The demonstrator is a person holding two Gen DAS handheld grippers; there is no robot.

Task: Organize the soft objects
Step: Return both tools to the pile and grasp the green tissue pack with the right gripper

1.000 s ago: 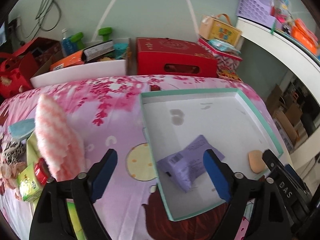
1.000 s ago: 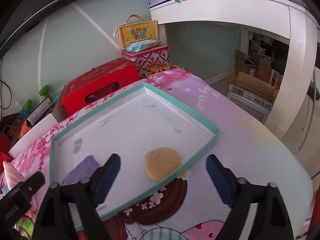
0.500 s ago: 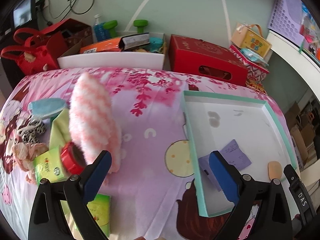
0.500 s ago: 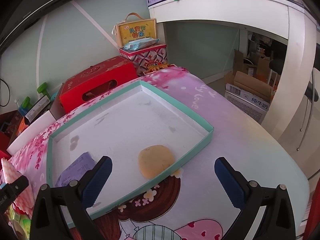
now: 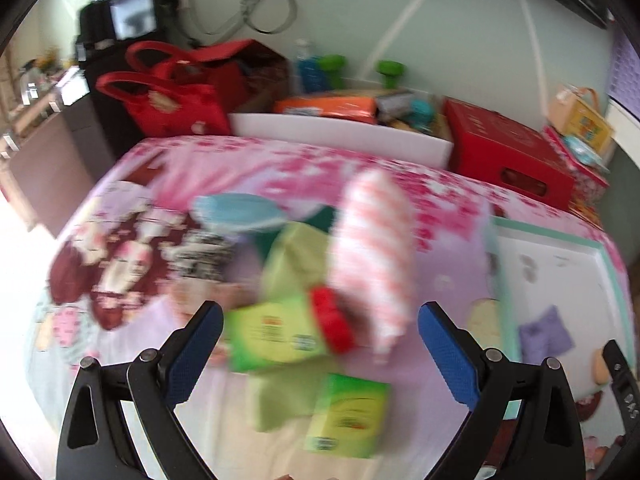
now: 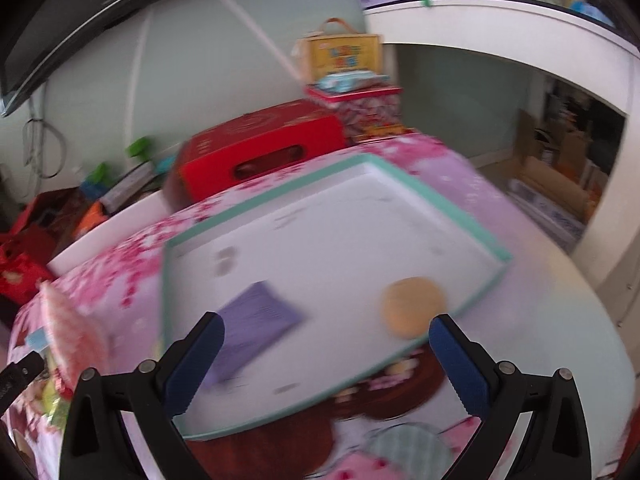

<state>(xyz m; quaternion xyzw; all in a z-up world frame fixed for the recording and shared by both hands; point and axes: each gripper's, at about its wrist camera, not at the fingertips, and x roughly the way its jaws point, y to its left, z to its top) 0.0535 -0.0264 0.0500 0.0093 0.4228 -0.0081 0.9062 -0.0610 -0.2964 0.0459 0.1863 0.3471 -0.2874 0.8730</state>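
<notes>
A pile of soft goods is framed between the spread, empty jaws of the left gripper [image 5: 319, 342], held above a counter [image 5: 152, 168] draped in a pink floral cloth. Just ahead of the gripper and slightly to its right, a pink-and-white striped plush roll [image 5: 372, 248] is seen standing tilted over a red-capped item [image 5: 332, 320]. Green tissue packs [image 5: 272, 332] lie directly between the fingers, and another [image 5: 346, 416] sits nearer the gripper. Motion blur softens every edge.

The right gripper [image 6: 326, 362] is likewise held wide apart with nothing in it, poised over the near edge of a mint-rimmed white tray [image 6: 408, 184]. Inside the tray, a purple packet [image 6: 256, 320] is seen just beyond the left finger and a tan sponge puff [image 6: 412, 306] just beyond the right finger.

The plush roll is judged light and squashy, likely to give under pressure, so a hold across its middle is favoured over its tapered tip. The tissue packs are expected to dent and slide in their slick wrappers.
</notes>
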